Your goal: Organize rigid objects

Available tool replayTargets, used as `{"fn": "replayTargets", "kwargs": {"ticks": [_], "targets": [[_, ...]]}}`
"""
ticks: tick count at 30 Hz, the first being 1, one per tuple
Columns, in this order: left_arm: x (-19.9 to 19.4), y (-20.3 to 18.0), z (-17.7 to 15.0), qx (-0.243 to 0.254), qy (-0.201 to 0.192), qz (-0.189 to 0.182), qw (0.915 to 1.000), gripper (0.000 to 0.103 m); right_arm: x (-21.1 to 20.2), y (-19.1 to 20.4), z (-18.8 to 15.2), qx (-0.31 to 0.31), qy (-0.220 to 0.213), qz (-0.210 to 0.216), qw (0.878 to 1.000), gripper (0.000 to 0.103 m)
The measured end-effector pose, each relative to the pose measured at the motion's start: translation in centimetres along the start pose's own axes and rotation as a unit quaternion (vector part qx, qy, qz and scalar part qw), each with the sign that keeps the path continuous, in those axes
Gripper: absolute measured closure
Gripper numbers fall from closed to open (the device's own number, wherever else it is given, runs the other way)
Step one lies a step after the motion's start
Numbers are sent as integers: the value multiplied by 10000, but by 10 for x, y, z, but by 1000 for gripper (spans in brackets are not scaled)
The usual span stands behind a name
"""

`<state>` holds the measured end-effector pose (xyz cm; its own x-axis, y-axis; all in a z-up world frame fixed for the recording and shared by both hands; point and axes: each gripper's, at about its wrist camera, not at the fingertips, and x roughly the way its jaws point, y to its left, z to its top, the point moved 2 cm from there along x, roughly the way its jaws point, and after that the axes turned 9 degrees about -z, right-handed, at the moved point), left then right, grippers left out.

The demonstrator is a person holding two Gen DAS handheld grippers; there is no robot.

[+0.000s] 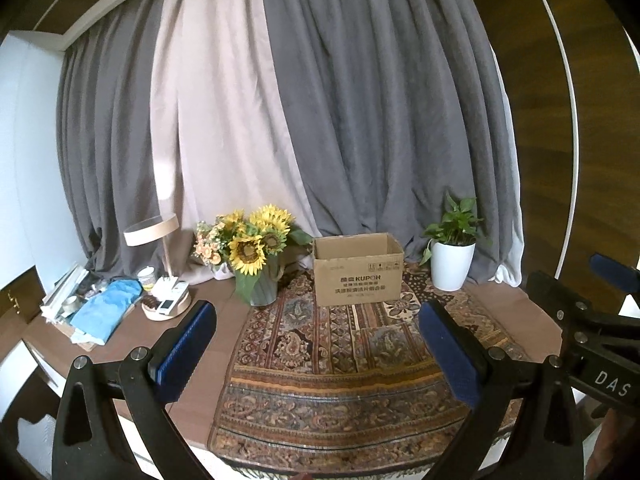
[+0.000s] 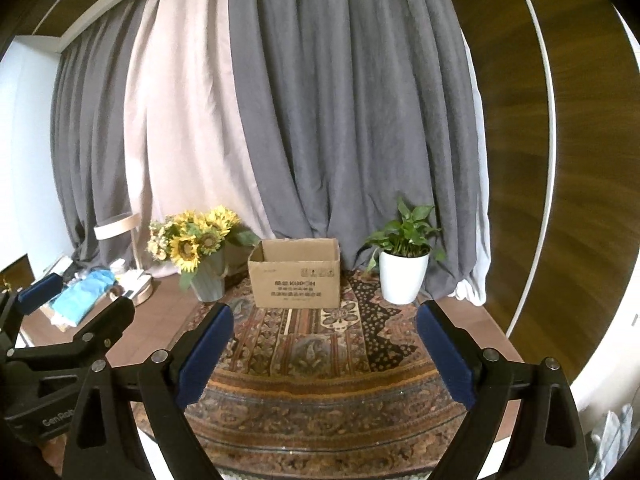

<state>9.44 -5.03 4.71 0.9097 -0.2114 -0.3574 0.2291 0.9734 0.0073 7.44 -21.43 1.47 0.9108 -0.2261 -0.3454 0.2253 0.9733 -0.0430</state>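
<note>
An open brown cardboard box stands upright at the back of a patterned rug; it also shows in the right wrist view. My left gripper is open and empty, held above the rug's near part, well short of the box. My right gripper is open and empty too, above the rug in front of the box. The right gripper shows at the right edge of the left wrist view, and the left gripper at the left edge of the right wrist view. The box's inside is hidden.
A sunflower vase stands left of the box and a white potted plant right of it. At the far left are a lamp, a round tray of small items, a blue cloth and stacked items. Curtains hang behind.
</note>
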Motion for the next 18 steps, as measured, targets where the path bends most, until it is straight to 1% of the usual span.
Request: {"fn": "replayTargets", "kwargs": {"ticks": [9, 18], "targets": [[-35, -11, -10, -27, -82, 106, 9999, 0, -38, -13, -11, -64, -73, 38, 9999, 9], [-52, -19, -15, -3, -119, 179, 9998, 0, -57, -23, -16, -81, -127, 63, 9999, 9]]}}
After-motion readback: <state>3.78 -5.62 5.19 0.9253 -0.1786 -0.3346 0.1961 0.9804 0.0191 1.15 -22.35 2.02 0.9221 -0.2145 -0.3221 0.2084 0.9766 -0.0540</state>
